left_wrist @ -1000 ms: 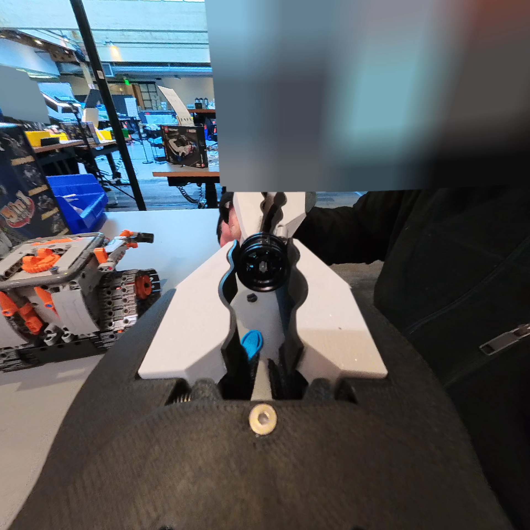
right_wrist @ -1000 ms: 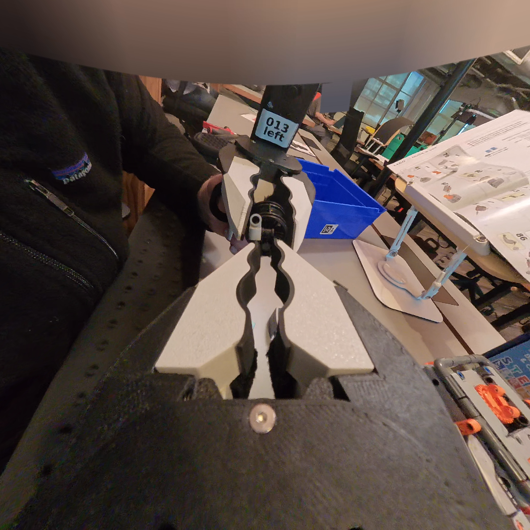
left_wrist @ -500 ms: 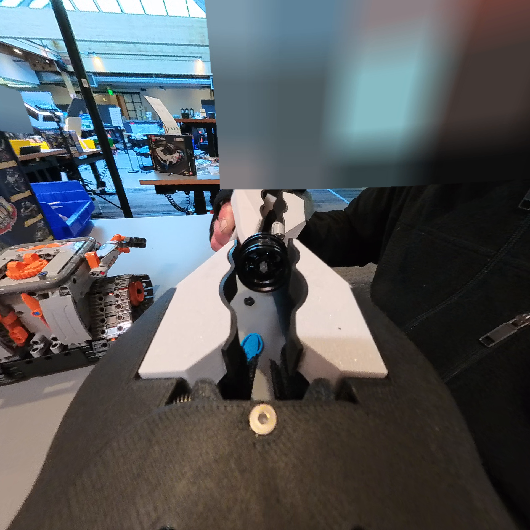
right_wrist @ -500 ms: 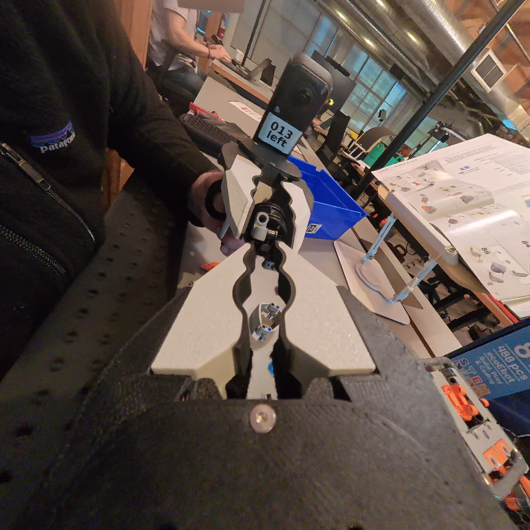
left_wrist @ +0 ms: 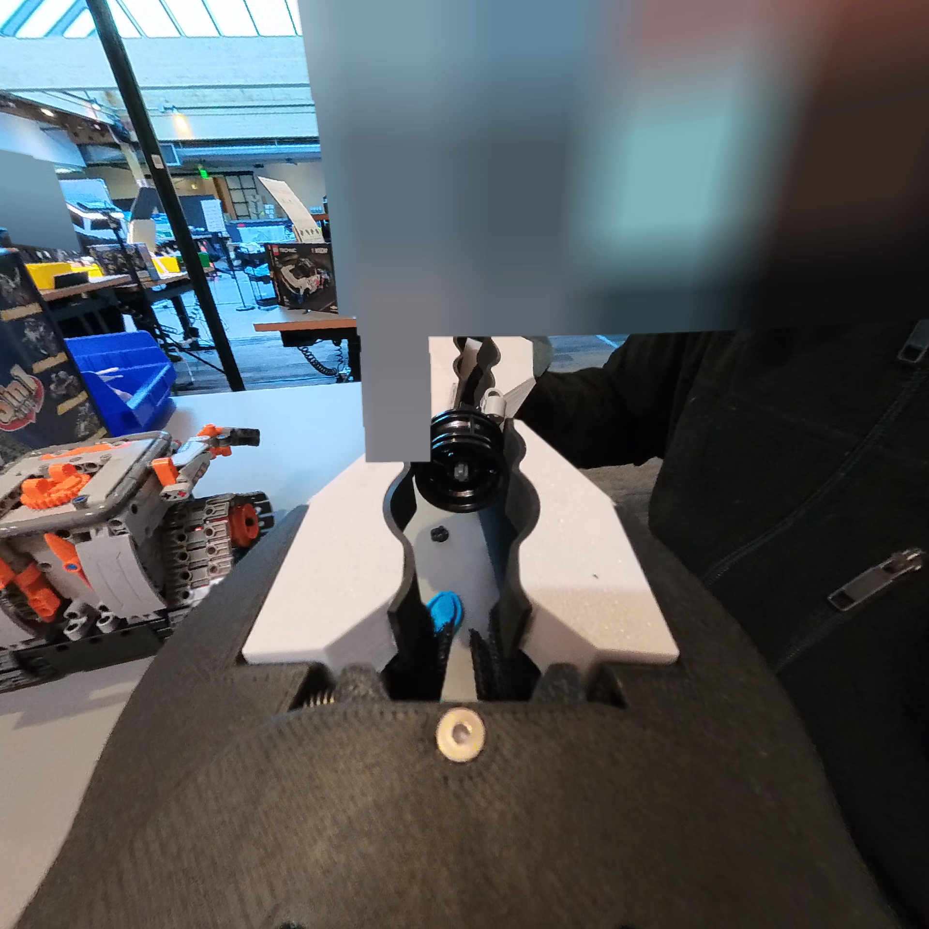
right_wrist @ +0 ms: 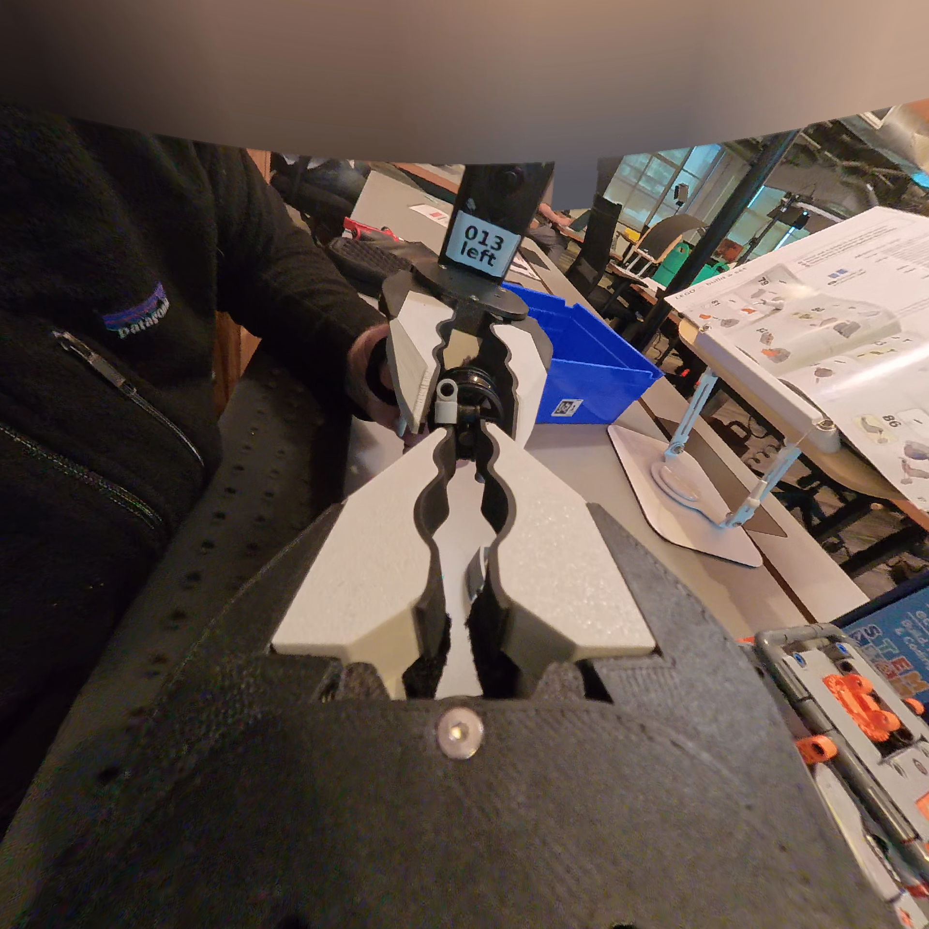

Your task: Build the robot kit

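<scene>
The left gripper [left_wrist: 460, 455] has its jaws pinching a black wheel [left_wrist: 462, 477]. The wheel sits right at the tips of the jaws, with its flat side facing back toward the camera. Deeper down between these jaws, something small and blue [left_wrist: 443, 608] peeks out. I cannot tell what it is.

The right gripper [right_wrist: 463, 436] points straight at the left one, tip to tip. Its jaws are almost pressed together and look like they are pinching a small black part [right_wrist: 467, 435]. A little grey piece [right_wrist: 446, 401] with a round hole sits on that part, just above the tip of one jaw. The small black part touches the middle of the wheel or is very close to it. The spot where they meet is hidden, so I cannot tell if it is pushed in.

A person in a black jacket [right_wrist: 100, 402] holds both grippers up above the table [left_wrist: 301, 417].

To the side of the left jaws, a grey and orange toy car [left_wrist: 115, 528] with tracks stands on the table, well apart from the wheel. Behind it is a blue bin [left_wrist: 125, 377]. To the side of the right jaws, an open booklet [right_wrist: 804, 327] rests on a stand.
</scene>
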